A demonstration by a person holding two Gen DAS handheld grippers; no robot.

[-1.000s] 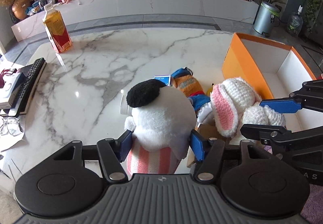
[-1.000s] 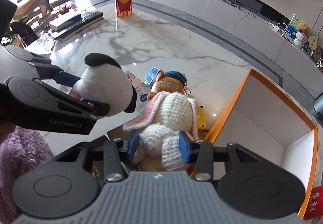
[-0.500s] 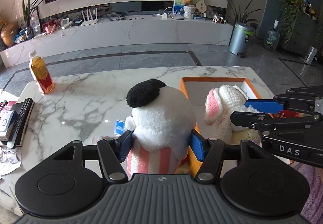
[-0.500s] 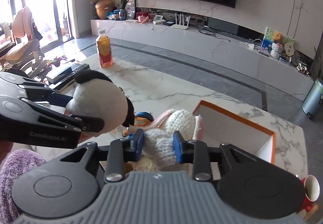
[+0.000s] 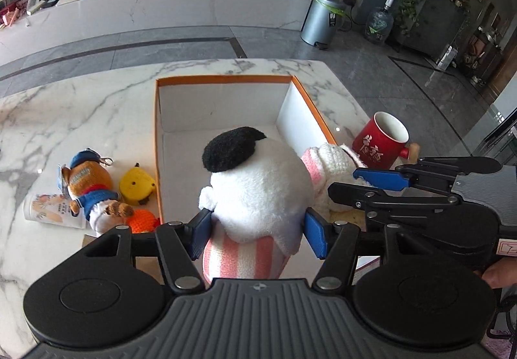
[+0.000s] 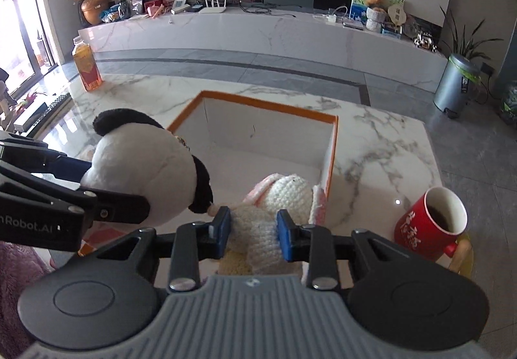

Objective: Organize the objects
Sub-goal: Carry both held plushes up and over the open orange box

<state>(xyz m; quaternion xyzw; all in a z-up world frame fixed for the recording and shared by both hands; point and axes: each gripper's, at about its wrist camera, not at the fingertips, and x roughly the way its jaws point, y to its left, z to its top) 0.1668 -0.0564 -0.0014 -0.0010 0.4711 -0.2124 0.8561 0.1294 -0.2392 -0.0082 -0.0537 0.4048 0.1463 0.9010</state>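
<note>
Nearest, the left gripper [image 5: 257, 234] has its jaws clamped on the striped body of a white plush dog [image 5: 258, 187], black ear uppermost. Just to its right, the right gripper [image 6: 253, 234] has its jaws squeezed on a crocheted rabbit [image 6: 278, 197]; over the last second they have been closing further, pinching deeper into the soft yarn.

A second ago both toys hung over the left part of the marble surface [image 5: 80, 107], with the orange box [image 5: 223, 79] off to the right. Now both are carried across and sit over the box's near end, the dog above its white floor and the rabbit at the near right wall. The box holds nothing yet, so the likely step in hand is the drop: lower, then release.

Left of the box, still on the surface, lie a bear doll [image 5: 89, 186], a yellow toy [image 5: 137, 186], an orange crocheted piece [image 5: 142, 220] and a white printed packet [image 5: 48, 208], probably next to sort. A red mug [image 5: 383, 139] stands just right of the box, close enough that the right gripper could nudge it.
</note>
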